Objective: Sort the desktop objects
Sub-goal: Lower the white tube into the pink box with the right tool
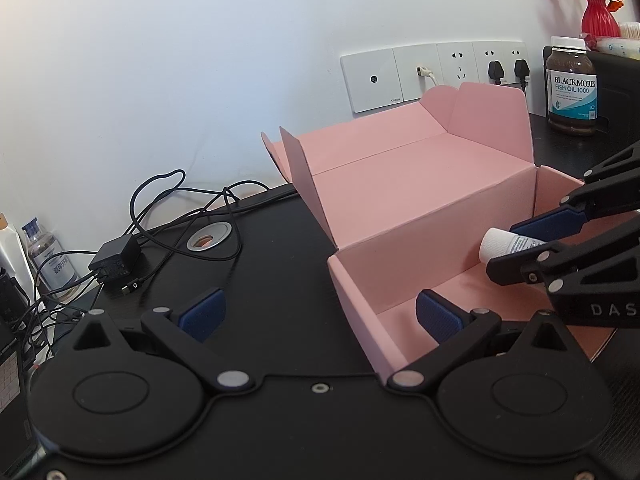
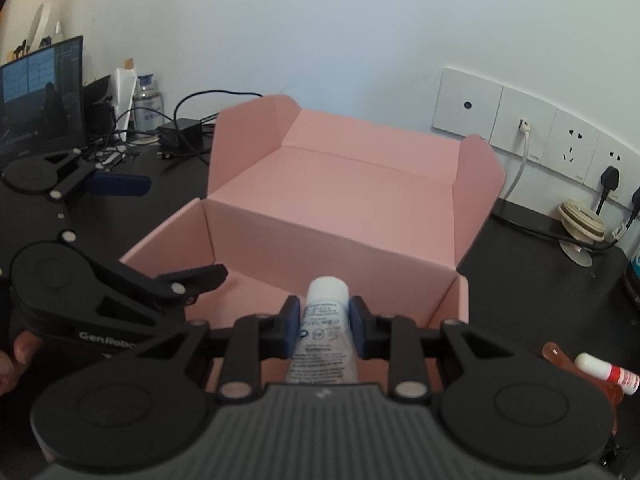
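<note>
Step in hand: the right gripper point(image 2: 323, 322) carries a white tube point(image 2: 323, 330) over the near edge of the open pink box point(image 2: 332, 204); this looks like the placing stage of the sort.
Right tool: both blue pads are clamped on the tube's sides, cap pointing away toward the box's far wall.
Left tool: the left gripper point(image 1: 320, 314) stands wide apart and holds nothing; its right finger reaches inside the box's near left corner, its left finger is over the black desk point(image 1: 260, 280).
Next move: probably lower the tube toward the box floor, then let the pads part. The left finger sits close by, so the drop needs room.
Waiting items: a red-and-white stick point(image 2: 608, 372) and an orange piece point(image 2: 560, 356) lie on the desk right of the box.
Hidden: the box floor under the tube is covered by the right gripper's body; the tube's tail end is out of sight.
Hard to read: the tube's print is too small.
</note>
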Demonstrator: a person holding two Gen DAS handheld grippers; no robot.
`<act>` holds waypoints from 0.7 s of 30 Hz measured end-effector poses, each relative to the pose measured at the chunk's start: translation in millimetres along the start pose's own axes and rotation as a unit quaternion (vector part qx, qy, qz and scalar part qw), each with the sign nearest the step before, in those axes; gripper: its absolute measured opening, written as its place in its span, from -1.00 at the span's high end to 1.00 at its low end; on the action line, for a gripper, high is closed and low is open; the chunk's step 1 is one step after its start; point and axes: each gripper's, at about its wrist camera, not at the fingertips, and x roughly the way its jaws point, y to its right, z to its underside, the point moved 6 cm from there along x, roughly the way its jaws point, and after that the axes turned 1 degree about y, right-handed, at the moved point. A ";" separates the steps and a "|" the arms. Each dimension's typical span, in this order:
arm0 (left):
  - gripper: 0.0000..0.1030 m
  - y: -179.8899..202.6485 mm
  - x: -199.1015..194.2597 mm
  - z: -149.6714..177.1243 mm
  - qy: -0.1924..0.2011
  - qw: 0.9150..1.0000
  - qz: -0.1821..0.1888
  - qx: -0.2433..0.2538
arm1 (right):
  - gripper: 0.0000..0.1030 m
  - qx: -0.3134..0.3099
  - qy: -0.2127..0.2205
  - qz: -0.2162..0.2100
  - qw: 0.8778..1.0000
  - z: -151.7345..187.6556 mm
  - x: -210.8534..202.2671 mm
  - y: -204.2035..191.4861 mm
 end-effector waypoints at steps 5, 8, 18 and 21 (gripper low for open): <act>-1.00 -0.1 0.0 0.0 0.000 1.000 -0.001 0.001 | 0.49 -0.020 -0.017 0.003 1.000 0.7 7.3 -3.3; -1.00 0.6 -0.3 -0.1 0.001 1.000 -0.001 0.002 | 0.49 -0.034 -0.028 0.003 0.999 0.8 10.7 -3.7; -1.00 0.9 -1.3 0.0 0.003 1.000 -0.006 0.003 | 0.51 -0.072 -0.077 0.018 0.994 -1.8 17.0 -3.7; -1.00 1.0 -1.4 0.1 0.004 1.000 -0.007 0.003 | 0.51 -0.077 -0.091 0.027 0.992 -2.8 17.1 -3.3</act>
